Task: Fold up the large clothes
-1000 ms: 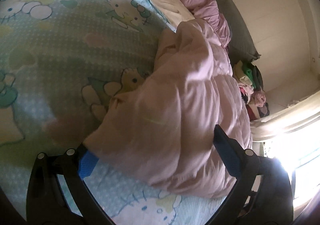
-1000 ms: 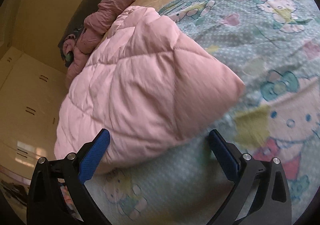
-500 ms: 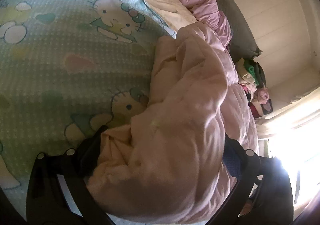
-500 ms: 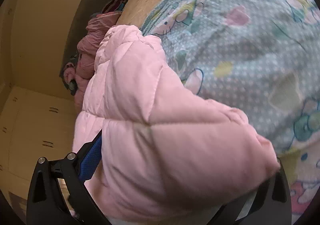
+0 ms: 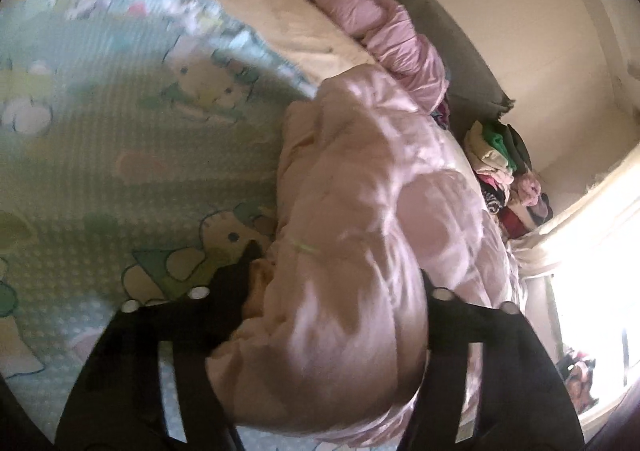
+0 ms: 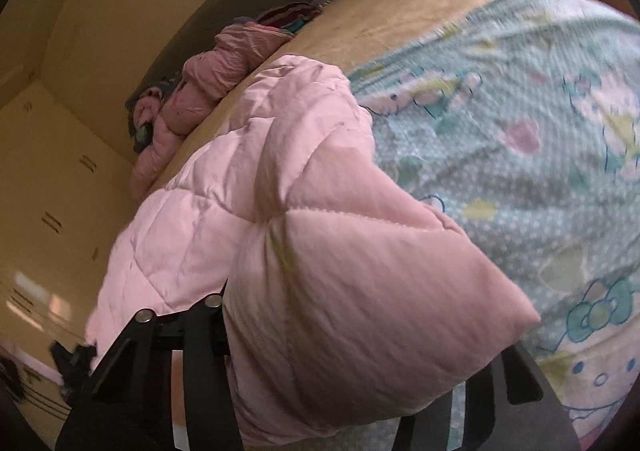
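A large pale pink quilted garment [image 5: 360,179] lies along the bed's edge on a Hello Kitty sheet [image 5: 120,155]. My left gripper [image 5: 332,311] is shut on a bunched corner of it, which bulges between the black jaws. In the right wrist view the same pink garment [image 6: 248,187] fills the lower middle. My right gripper [image 6: 360,335] is shut on its other puffy corner and holds it above the sheet [image 6: 540,131]. The fingertips of both grippers are hidden by fabric.
A second darker pink puffy jacket [image 5: 384,31] lies along the bed's far edge, also in the right wrist view [image 6: 200,99]. A heap of mixed clothes [image 5: 504,171] sits past the bed by a bright window [image 5: 592,291]. A cream wardrobe [image 6: 48,187] stands at left.
Both grippers moved onto the pink garment's corners and closed on them. The corners are now bunched in the jaws and lifted off the sheet.
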Tool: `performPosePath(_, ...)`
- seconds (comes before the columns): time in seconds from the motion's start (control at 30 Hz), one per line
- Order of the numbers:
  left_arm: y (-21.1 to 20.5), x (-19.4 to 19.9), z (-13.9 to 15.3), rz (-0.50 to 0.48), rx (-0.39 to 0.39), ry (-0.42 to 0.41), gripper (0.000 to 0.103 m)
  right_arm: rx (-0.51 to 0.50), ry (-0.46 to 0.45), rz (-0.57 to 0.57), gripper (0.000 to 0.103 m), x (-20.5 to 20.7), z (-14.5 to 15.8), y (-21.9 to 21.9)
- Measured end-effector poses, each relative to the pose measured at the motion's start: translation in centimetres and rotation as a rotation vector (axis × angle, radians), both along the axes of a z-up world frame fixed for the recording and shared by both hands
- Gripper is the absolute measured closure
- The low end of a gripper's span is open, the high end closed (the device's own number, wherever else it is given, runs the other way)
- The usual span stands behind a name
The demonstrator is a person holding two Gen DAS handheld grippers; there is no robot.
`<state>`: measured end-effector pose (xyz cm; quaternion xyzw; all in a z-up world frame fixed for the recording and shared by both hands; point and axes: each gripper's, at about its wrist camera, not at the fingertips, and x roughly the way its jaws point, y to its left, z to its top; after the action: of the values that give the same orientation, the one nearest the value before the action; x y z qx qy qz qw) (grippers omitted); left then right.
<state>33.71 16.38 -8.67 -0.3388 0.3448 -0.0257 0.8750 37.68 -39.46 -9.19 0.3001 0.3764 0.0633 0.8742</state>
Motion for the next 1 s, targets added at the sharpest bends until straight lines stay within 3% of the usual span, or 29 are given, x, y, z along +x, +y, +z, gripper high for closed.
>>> performPosePath(0.07, -0.3, -0.3, 0.6, 0.000, 0.019, -0.027, 0.063, -0.034, -0.001, 0.008, 0.062, -0.1, 0.3, 0.3)
performPosePath(0.23, -1.5, -1.3, 2.9, -0.015, 0.106, -0.077, 0.073, -0.253, -0.074, 0.070, 0.069, -0.5, 2.6, 3.0)
performPosePath(0.37, -3.5, -2.1, 5.7, -0.040, 0.201, -0.130, 0.076, -0.366, -0.154, 0.109, 0.073, -1.1, 4.6, 4.7)
performPosePath(0.47, -4.1, -2.8, 7.0, -0.053, 0.225, -0.158, 0.076, -0.454, -0.208, 0.131, 0.075, -2.1, 6.4, 6.2)
performPosePath(0.67, -4.7, -4.4, 8.7, -0.067, 0.254, -0.189, 0.077, -0.497, -0.312, 0.173, 0.076, -4.1, 9.1, 7.3)
performPosePath(1.0, -4.8, -7.0, 10.0, -0.060, 0.285, -0.227, 0.078, -0.491, -0.380, 0.216, 0.076, -8.1, 11.2, 7.9)
